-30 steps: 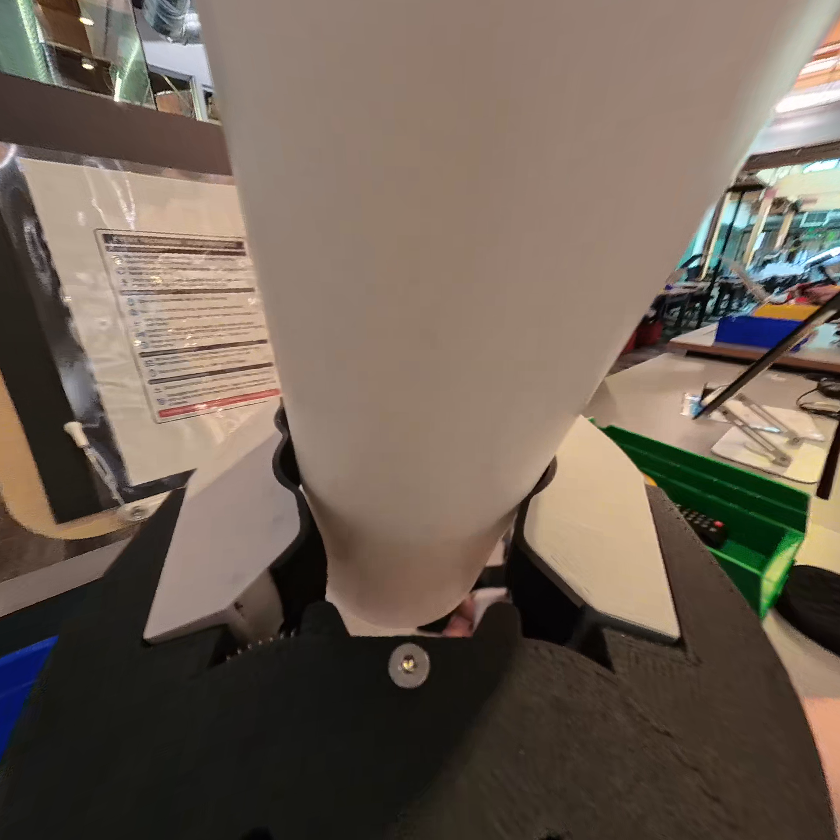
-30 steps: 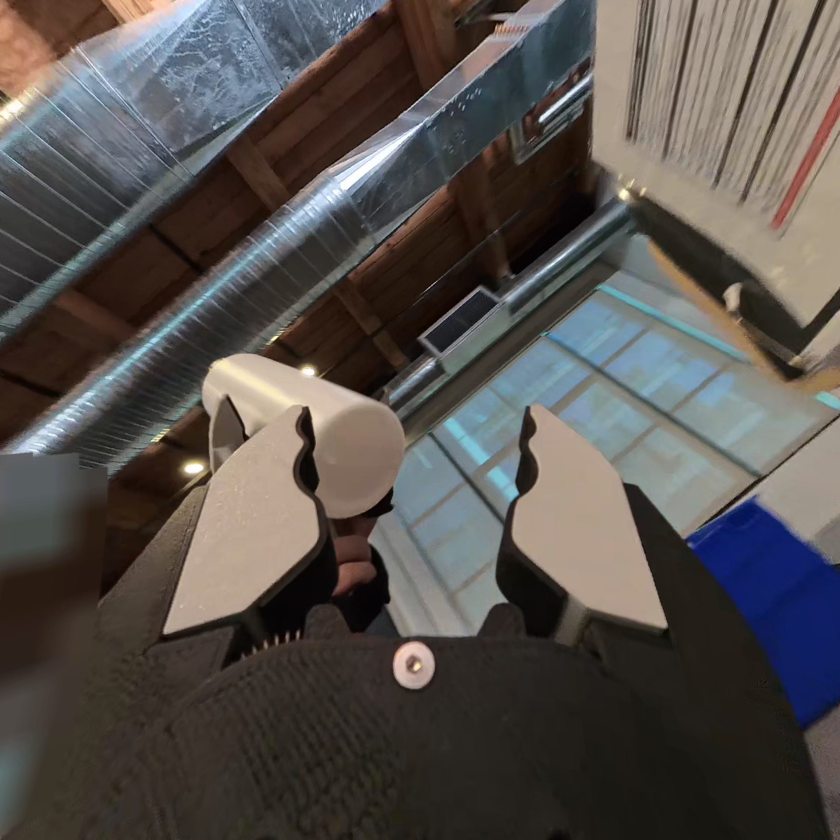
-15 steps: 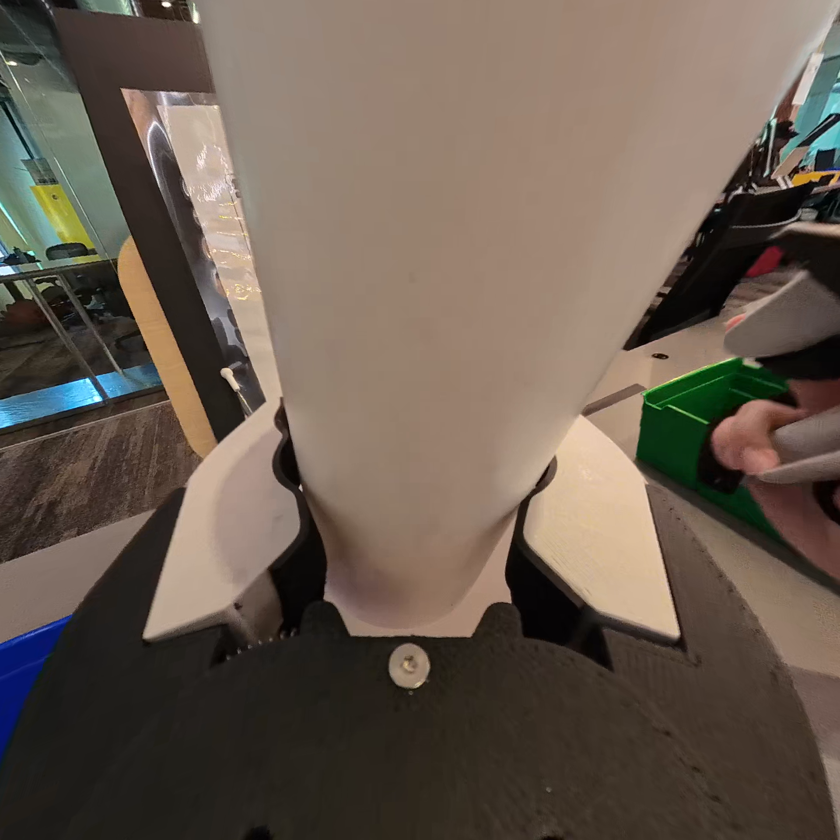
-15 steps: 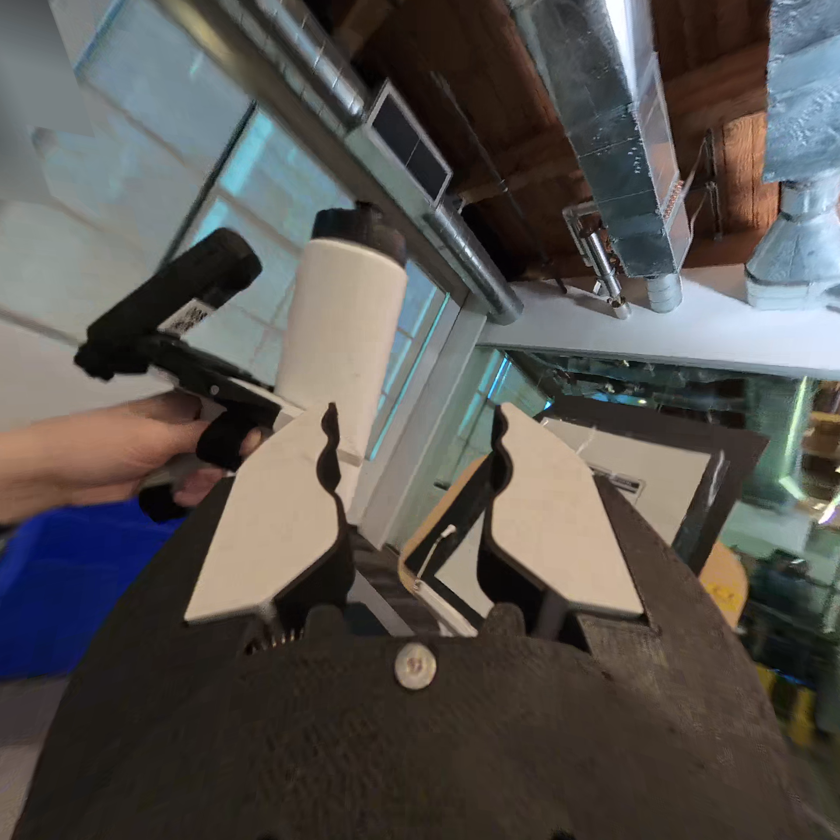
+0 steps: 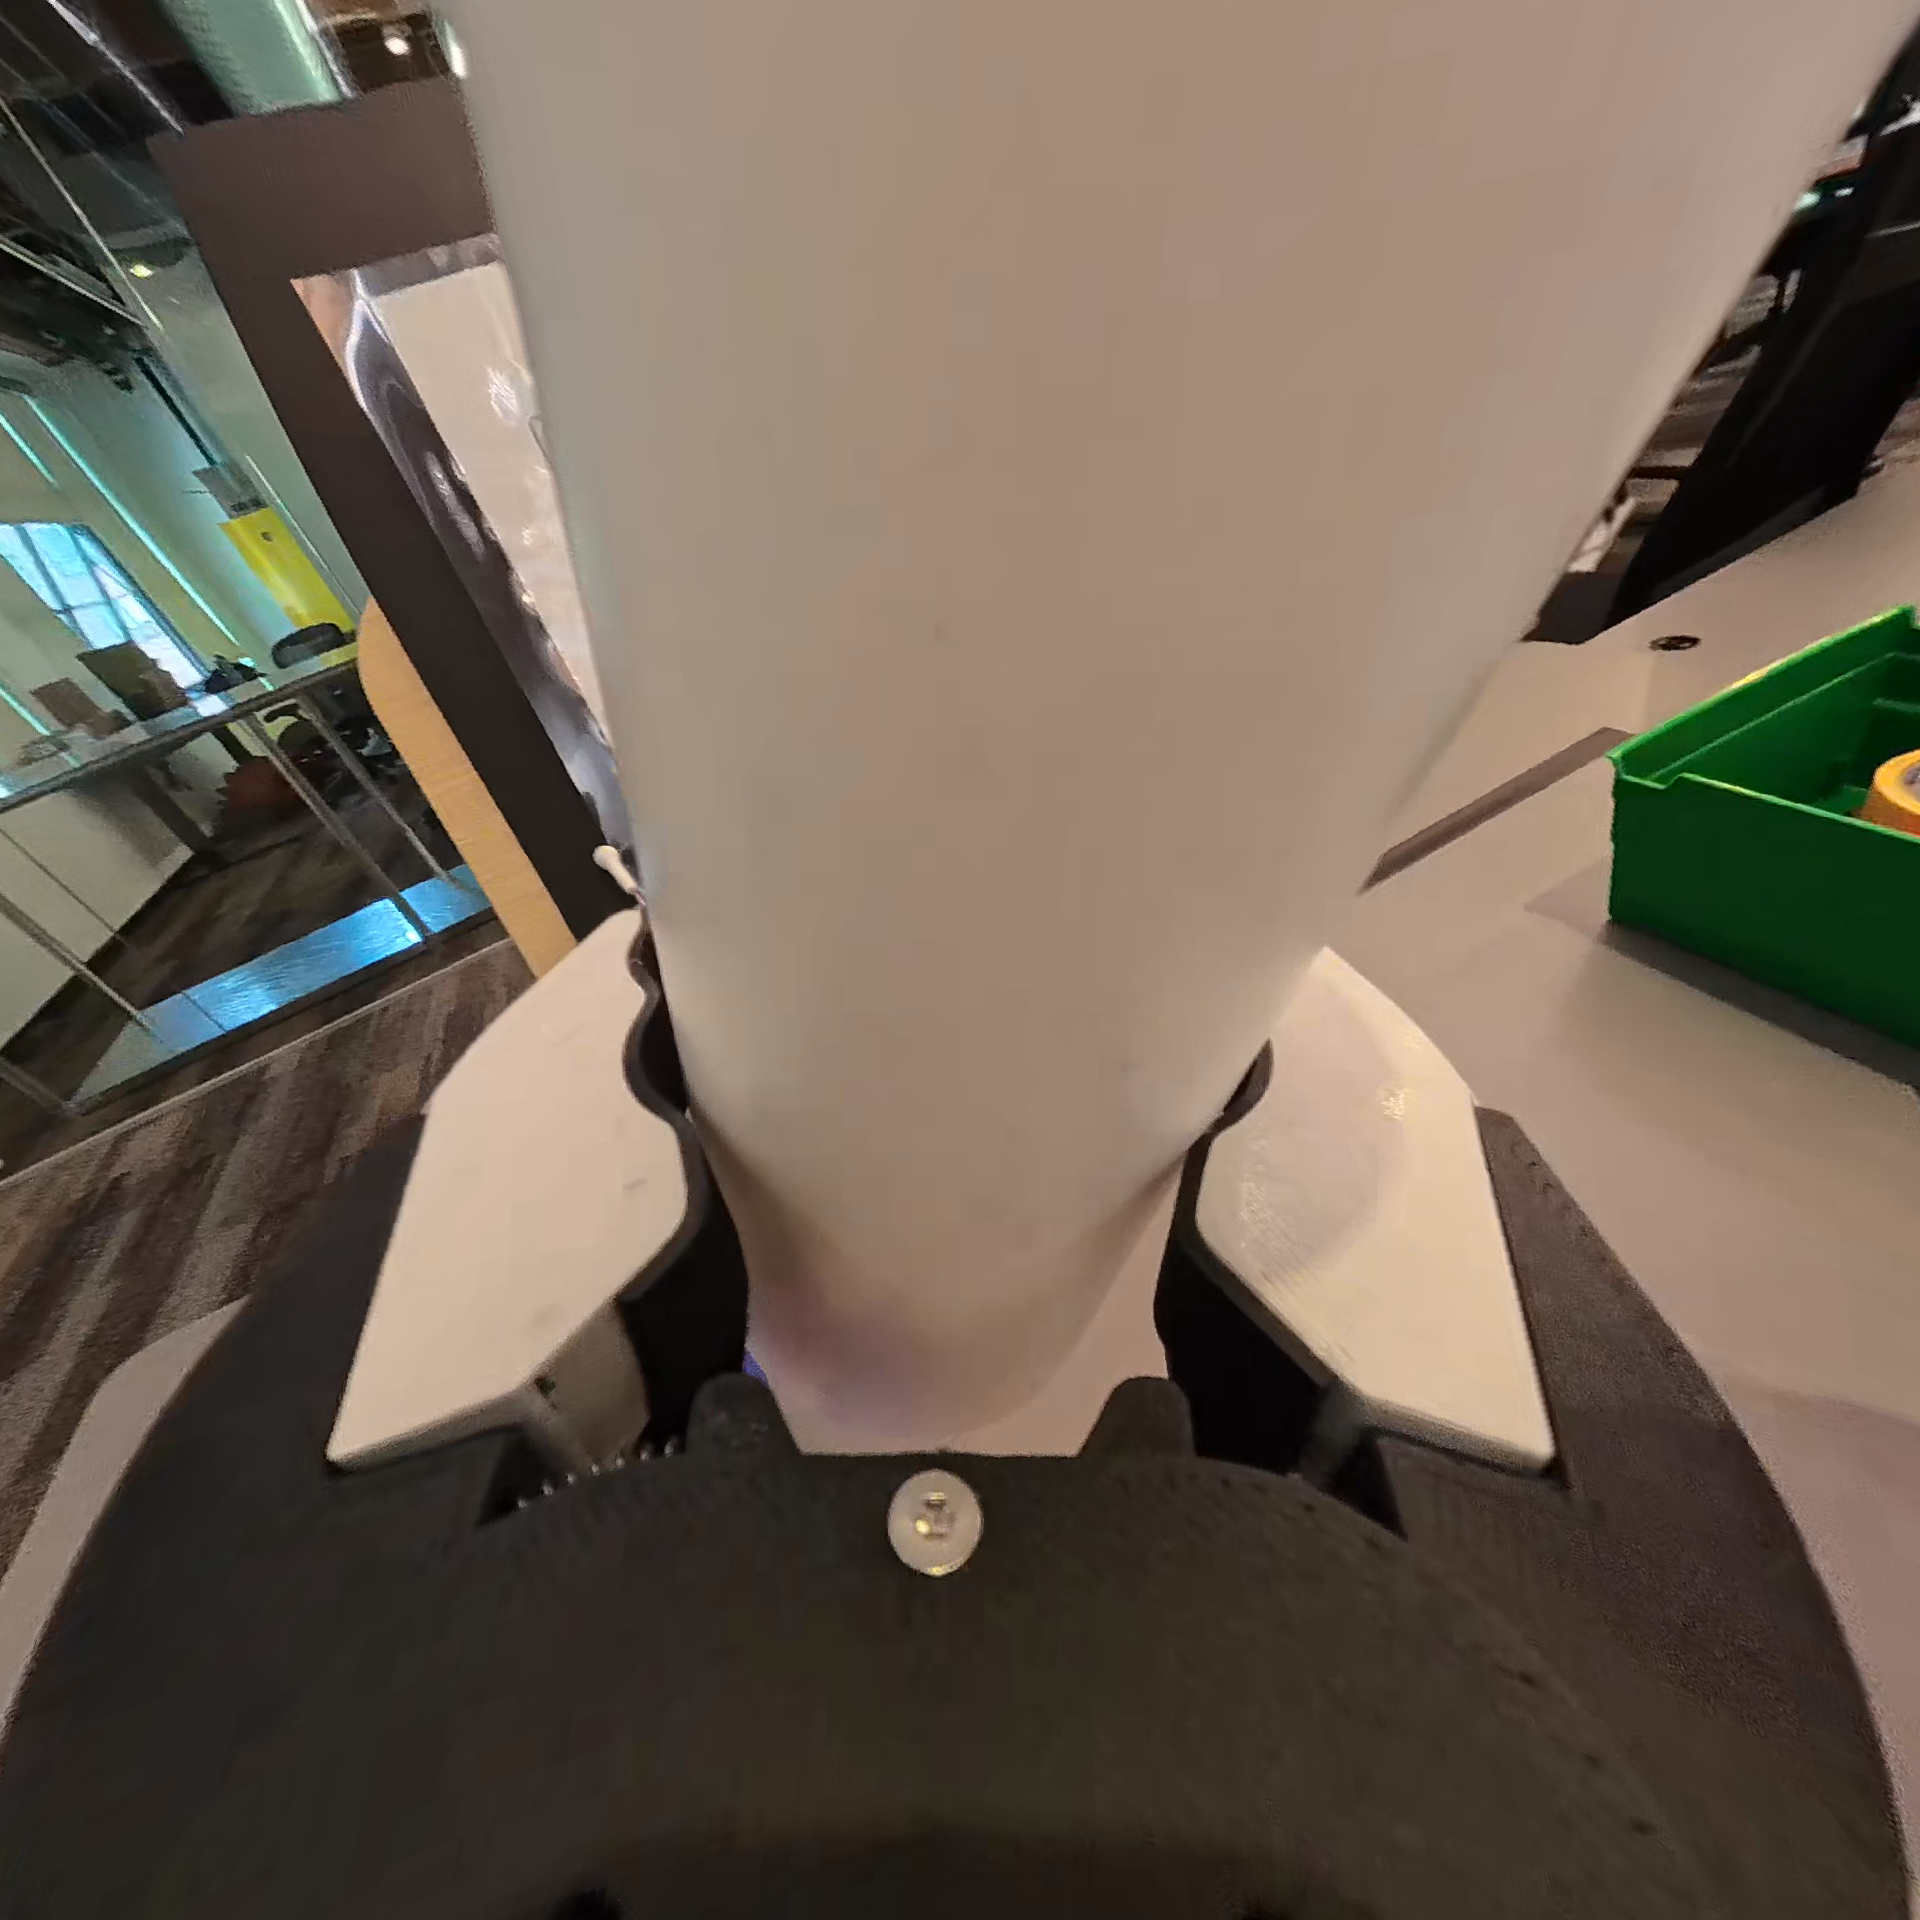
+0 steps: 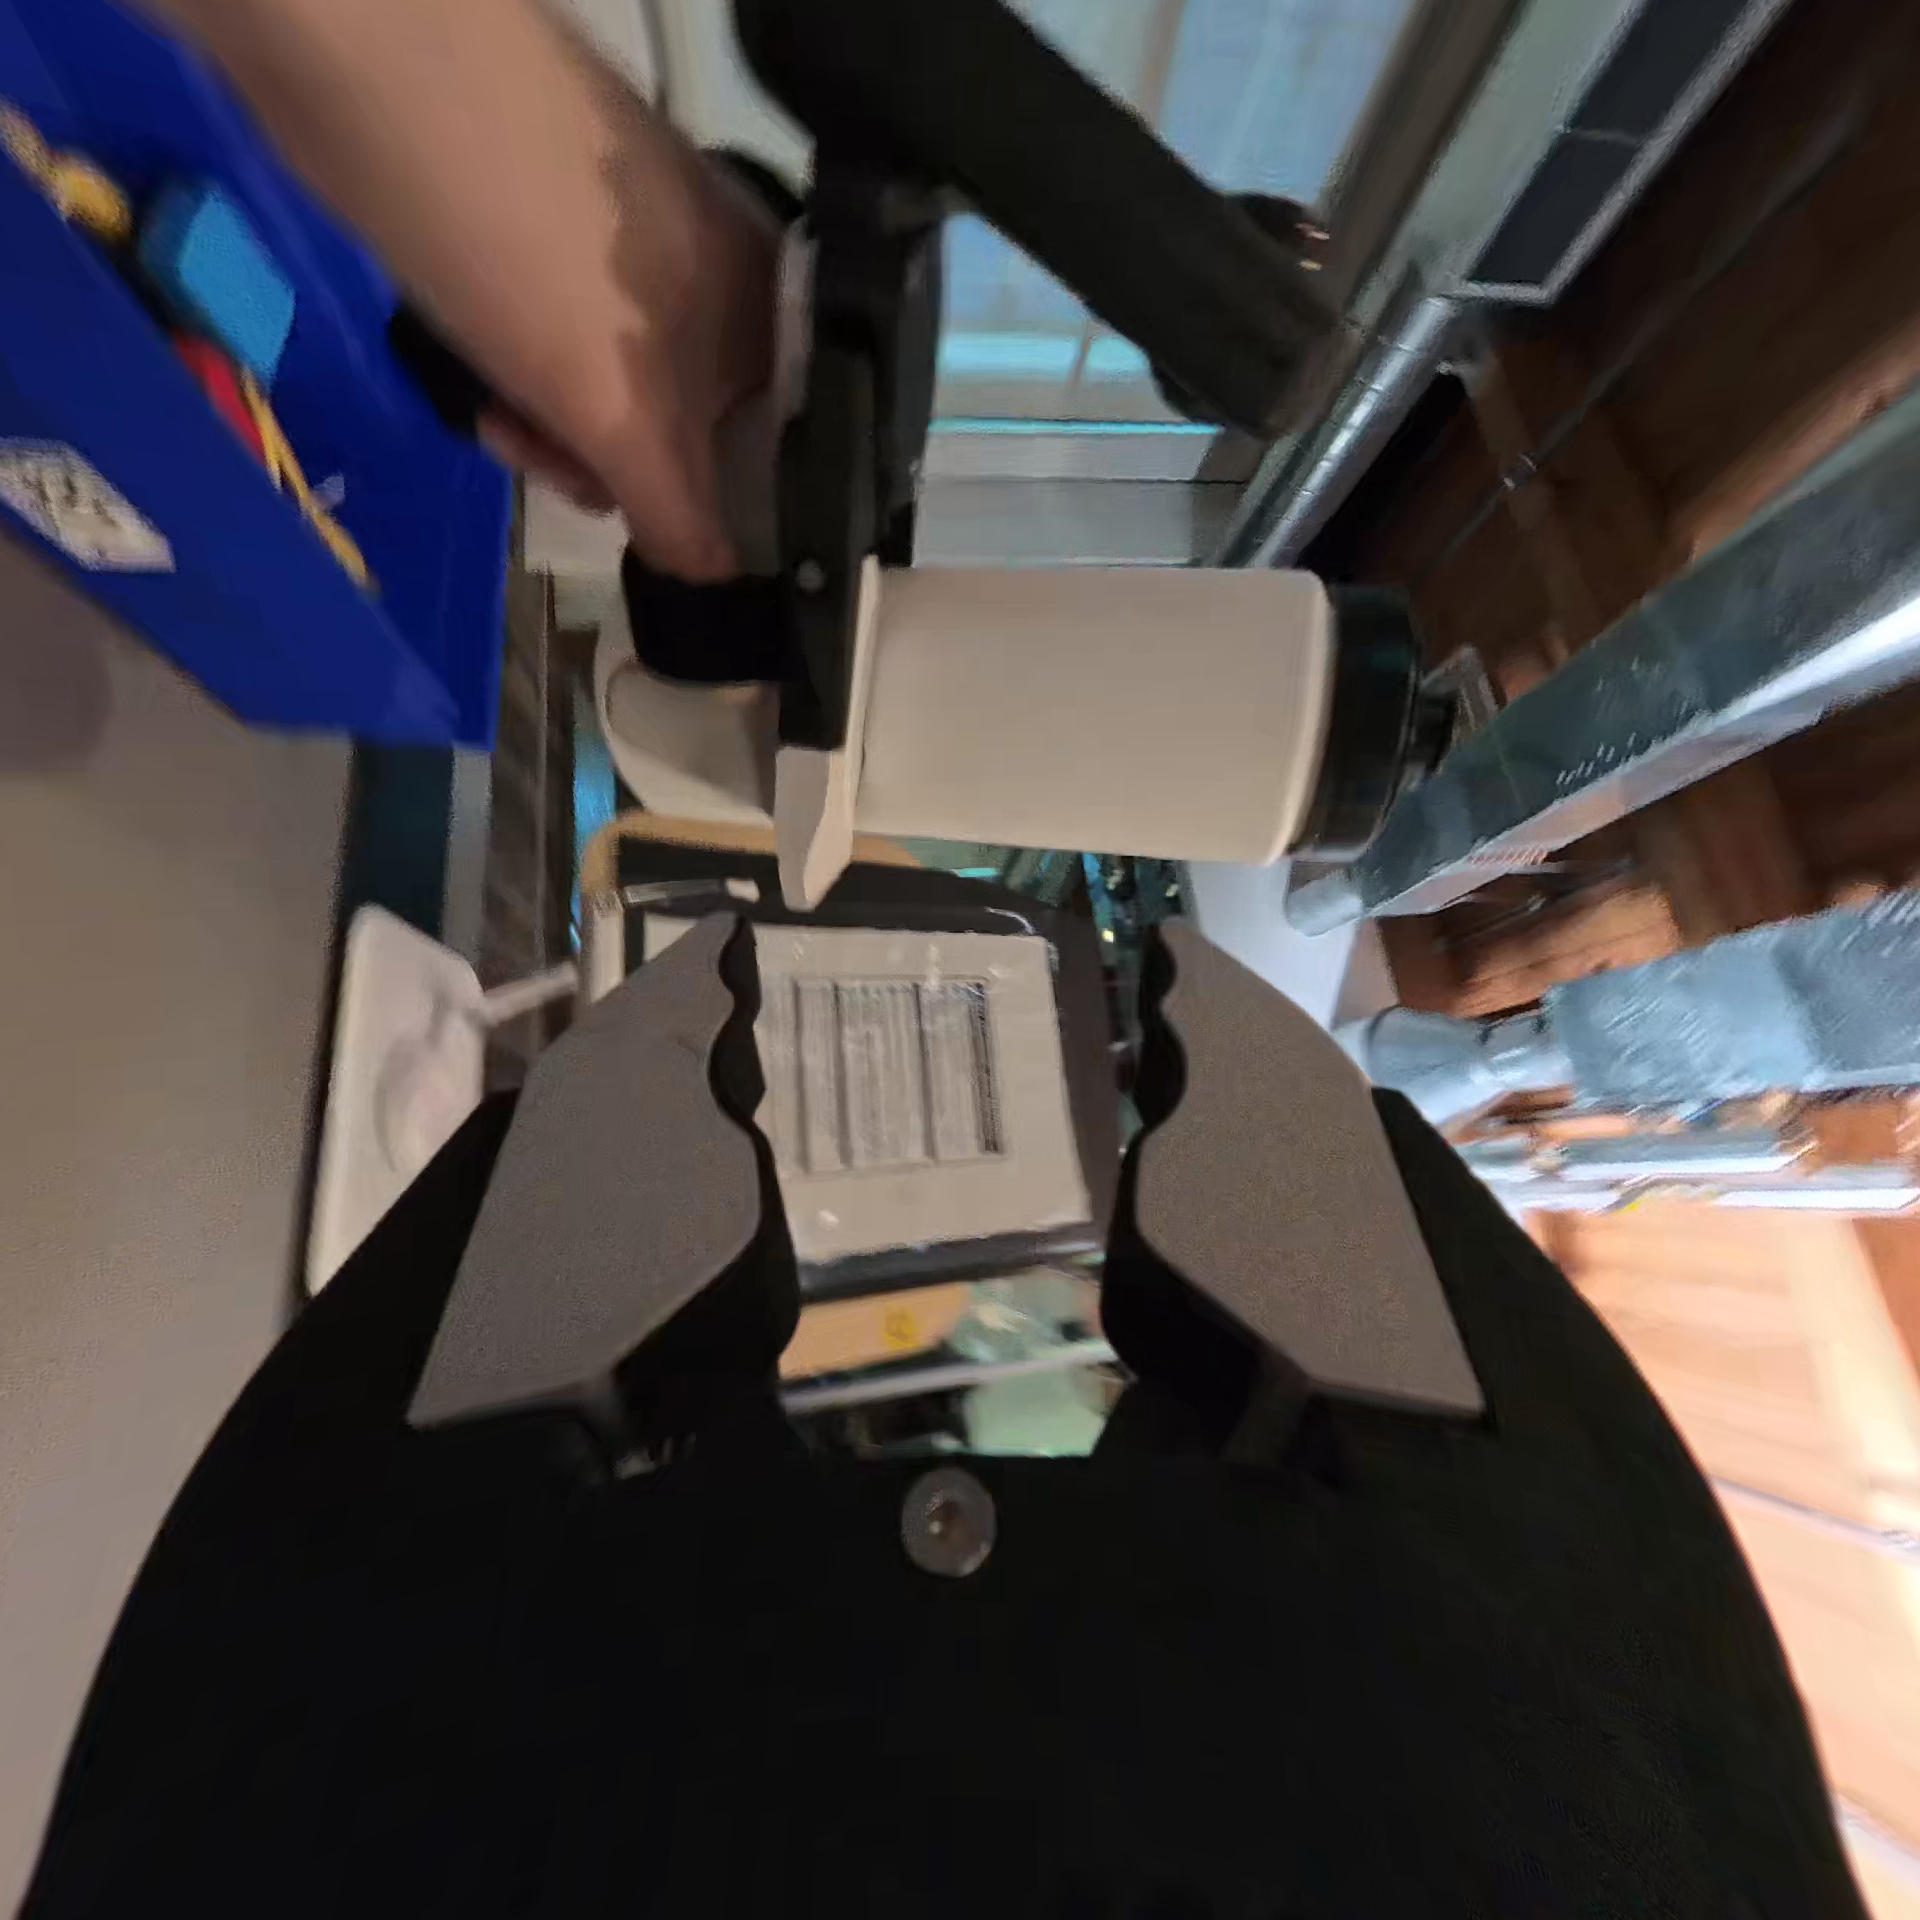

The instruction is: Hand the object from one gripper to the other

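So the big change over the last second: the right tongs (image 6: 940, 1060) have swung round from staring up at the ceiling ducts, and now they point straight at the white bottle (image 6: 1091, 712), which sits just past their tips, lying crosswise in that view. A second ago the bottle was off to one side behind the left pad. My read is the approach for the handover is basically lined up, but nothing has been passed yet.

Largest to smallest:

- The worktop (image 5: 1714, 1122) is a flat, matte, pale grey slab along the right of the left wrist view. The bottle isn't on it at all; it's up in the air.
- The blue bin (image 6: 208, 468) is hard, glossy plastic, blurred, in the top left corner of the right wrist view.
- The green bin (image 5: 1756, 831) is rigid moulded plastic near the worktop's right edge, with an orange tape roll (image 5: 1896, 805) peeking out of it.
- The bottle is a smooth, matte white cylinder with a black cap (image 6: 1371, 717) at the far end. In the left wrist view it fills most of the frame (image 5: 987, 623).
- The left tongs (image 5: 951, 1049) are clenched on the bottle's bottom end, wavy-edged pale pads pressed against both sides. The person's hand (image 6: 582, 312) grips the handle.
- The right tongs are released, a wide gap between the scalloped grey pads, nothing in them.

Next they need to close around the bottle's body before the left lets go. It looks slick, so a shallow pinch could slip.
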### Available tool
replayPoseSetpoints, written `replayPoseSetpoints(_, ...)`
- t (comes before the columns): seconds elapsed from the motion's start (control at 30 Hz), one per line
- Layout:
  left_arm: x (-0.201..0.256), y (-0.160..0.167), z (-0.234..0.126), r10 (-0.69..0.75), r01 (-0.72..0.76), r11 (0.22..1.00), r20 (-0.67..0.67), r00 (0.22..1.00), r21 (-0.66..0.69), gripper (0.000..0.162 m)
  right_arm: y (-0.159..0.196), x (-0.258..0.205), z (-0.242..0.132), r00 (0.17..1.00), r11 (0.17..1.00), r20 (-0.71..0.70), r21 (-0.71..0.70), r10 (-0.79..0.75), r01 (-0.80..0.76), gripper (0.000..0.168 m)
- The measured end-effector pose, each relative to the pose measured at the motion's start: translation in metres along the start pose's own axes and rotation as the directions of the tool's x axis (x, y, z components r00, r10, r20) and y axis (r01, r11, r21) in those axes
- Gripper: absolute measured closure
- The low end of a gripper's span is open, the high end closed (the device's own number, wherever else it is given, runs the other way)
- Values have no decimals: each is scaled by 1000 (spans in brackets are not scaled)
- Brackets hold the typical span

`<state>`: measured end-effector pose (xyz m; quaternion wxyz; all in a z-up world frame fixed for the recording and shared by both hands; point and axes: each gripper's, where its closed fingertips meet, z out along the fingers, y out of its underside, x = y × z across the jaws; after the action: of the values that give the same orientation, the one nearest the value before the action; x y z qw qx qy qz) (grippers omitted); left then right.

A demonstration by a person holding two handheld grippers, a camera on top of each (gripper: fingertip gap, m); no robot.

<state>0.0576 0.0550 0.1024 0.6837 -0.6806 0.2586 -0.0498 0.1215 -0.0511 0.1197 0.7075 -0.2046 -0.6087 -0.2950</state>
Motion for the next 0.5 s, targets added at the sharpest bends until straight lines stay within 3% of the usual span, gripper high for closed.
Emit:
replayPoseSetpoints(0.1, 11, -2, -2, -60, 59, 998, -77, 995, -20, 60, -1, 19, 2, 912, 911, 100, -75, -398, 406, 81)
replayPoseSetpoints(0.23, 28, -2, -7, -131, 117, 989, -177, 975, -86, 60, -22, 41, 6, 676, 684, 185, -26, -713, 729, 81)
replayPoseSetpoints(0.43, 51, -16, -21, -165, 145, 985, -270, 949, -91, 60, -15, 41, 20, 375, 403, 335, 16, -864, 915, 73)
replayPoseSetpoints(0.5, 61, -20, -27, -159, 132, 986, -310, 937, -105, 61, -13, 44, 24, 335, 362, 363, 7, -870, 932, 70)
